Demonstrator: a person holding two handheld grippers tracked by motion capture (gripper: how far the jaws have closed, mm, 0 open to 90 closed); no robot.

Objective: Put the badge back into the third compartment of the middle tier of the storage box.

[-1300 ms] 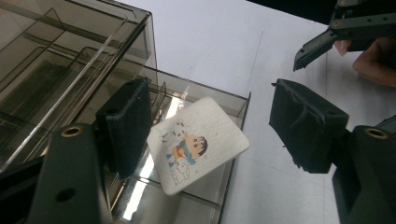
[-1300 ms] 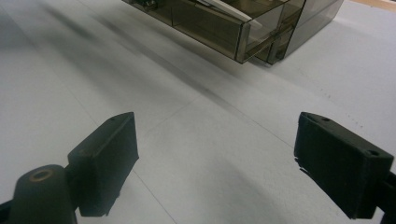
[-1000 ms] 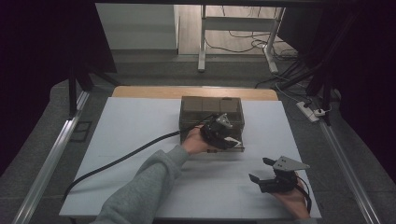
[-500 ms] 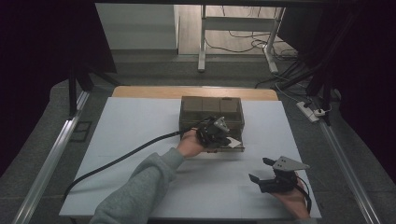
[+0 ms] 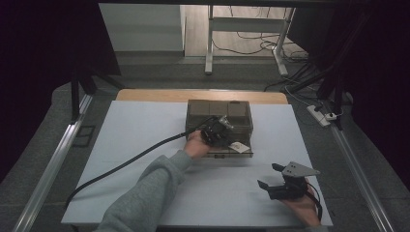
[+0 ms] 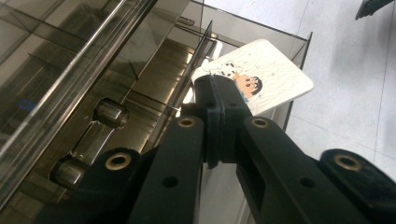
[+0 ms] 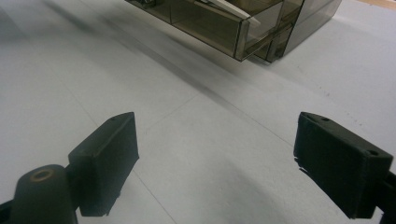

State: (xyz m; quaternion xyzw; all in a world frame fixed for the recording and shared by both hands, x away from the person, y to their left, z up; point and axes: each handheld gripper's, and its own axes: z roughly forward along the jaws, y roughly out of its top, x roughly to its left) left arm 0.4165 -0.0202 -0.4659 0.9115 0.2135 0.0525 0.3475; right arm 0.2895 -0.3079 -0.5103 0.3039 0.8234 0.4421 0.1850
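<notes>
Right gripper (image 5: 283,185) rests near the table's front right corner, jaws wide. Farther back, the left gripper (image 5: 216,129) has edged deeper over the smoky box (image 5: 220,112), pinched narrow on a divider; cartoon card (image 6: 261,77) lies in the open drawer.

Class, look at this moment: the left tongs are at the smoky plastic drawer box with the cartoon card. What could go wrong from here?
1. The left tongs are shut at the edge of the cartoon card, which sticks out over the drawer wall; it may slip or bend.
2. The box looks light, and the right tongs rest open on the table, apart from it, so a push might slide the box.
</notes>
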